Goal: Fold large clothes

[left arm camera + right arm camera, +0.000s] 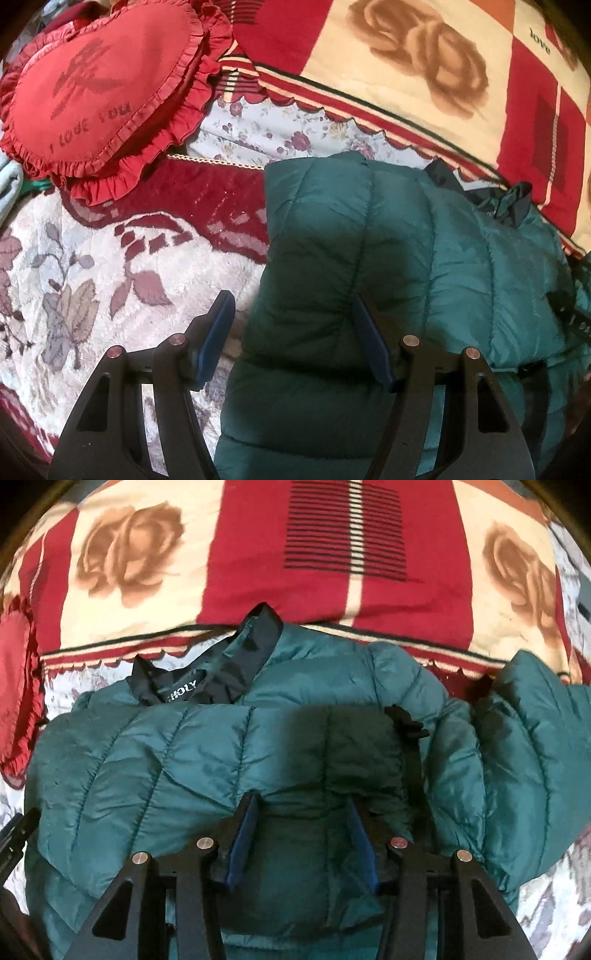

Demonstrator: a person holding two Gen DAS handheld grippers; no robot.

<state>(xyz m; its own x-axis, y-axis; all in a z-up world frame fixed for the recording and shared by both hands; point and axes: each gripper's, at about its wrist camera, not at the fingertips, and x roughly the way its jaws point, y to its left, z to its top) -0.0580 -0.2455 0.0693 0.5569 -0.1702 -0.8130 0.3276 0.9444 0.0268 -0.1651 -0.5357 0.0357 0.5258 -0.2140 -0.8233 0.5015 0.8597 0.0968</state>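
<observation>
Lettering "HOLY" showing on the green puffer jacket [207, 746] neck label [183, 694], lying on the bed; "I LOVE YOU" on heart cushion [99, 88] in left view only. Left tool [291, 332] gaping, straddling the jacket edge; right tool [301, 819] half-open over it, gripping nothing.

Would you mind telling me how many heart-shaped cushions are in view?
1: a red frilled heart cushion at the upper left of the left wrist view, behind the green puffer jacket. Others may lie out of frame.

Bed surface covered by a floral plush blanket [92, 266]. Red-and-cream rose-print quilt [155, 554] behind. Red heart-shaped frilled cushion [99, 92] rests at left.
</observation>
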